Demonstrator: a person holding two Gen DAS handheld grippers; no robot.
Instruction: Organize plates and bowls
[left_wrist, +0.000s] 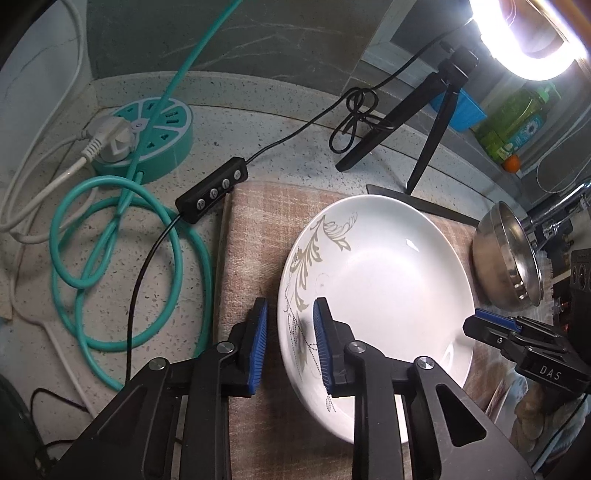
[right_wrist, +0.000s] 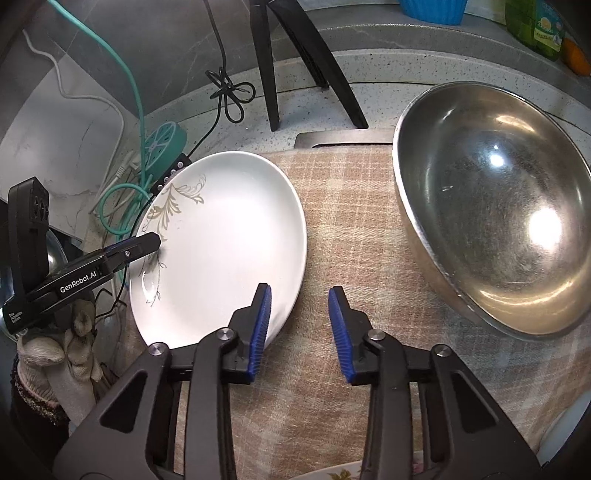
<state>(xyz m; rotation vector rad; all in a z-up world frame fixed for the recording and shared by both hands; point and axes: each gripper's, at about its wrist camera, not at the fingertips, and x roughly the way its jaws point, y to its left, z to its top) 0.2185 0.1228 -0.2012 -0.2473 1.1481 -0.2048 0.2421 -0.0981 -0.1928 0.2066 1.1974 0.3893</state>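
Item: white plate (left_wrist: 376, 295), centre frame on my checked cloth (right_wrist: 332, 229), steel bowl (right_wrist: 495, 206) at right. My left gripper (left_wrist: 290, 347) straddles its left rim, jaws narrow, pads not visibly pressing. My right gripper (right_wrist: 300, 328) straddles the right rim likewise.

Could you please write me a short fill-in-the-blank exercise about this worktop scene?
1. The white plate bears a ____ pattern along one side.
2. The bowl beside the plate is made of ____.
3. Plate and bowl both rest on a checked ____.
4. The round power strip is ____ in colour.

Missing words: leaf; metal; cloth; teal
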